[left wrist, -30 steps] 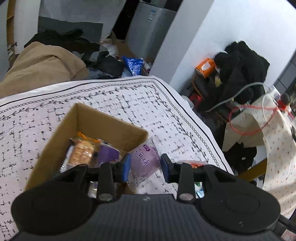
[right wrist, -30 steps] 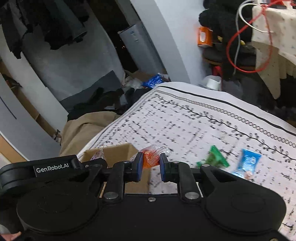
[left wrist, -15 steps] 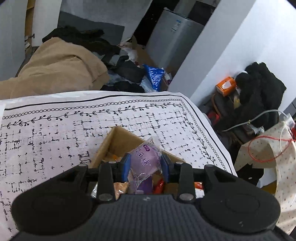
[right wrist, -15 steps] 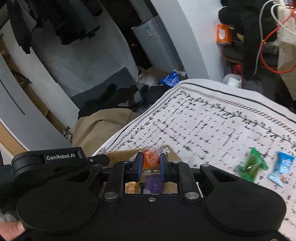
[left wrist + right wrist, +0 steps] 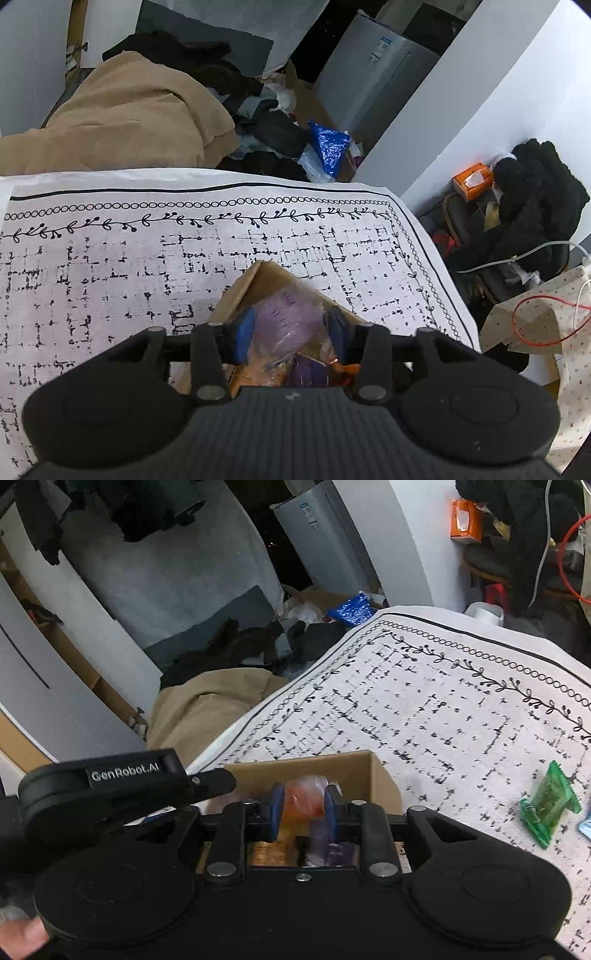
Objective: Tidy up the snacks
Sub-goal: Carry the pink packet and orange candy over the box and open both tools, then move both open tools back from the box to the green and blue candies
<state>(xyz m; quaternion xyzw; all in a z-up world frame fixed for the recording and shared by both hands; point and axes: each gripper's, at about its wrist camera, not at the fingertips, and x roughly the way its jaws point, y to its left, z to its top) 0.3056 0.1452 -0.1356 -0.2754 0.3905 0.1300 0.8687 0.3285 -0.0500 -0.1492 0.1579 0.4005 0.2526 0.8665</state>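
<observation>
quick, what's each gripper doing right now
left gripper: opening, purple snack packet between its pads, over the cardboard box.
right gripper: opening, orange snack packet between its pads, over the same box.

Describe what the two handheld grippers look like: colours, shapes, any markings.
Both are matte black plastic. The left gripper has blue pads on its fingers, black link arms with silver pivot screws, two round housings at the sides and a ribbed grey body between them. The right gripper is built the same, but its body is smooth black. Seen from the right wrist, a black arm reads "GenRobot.AI" in white.
</observation>
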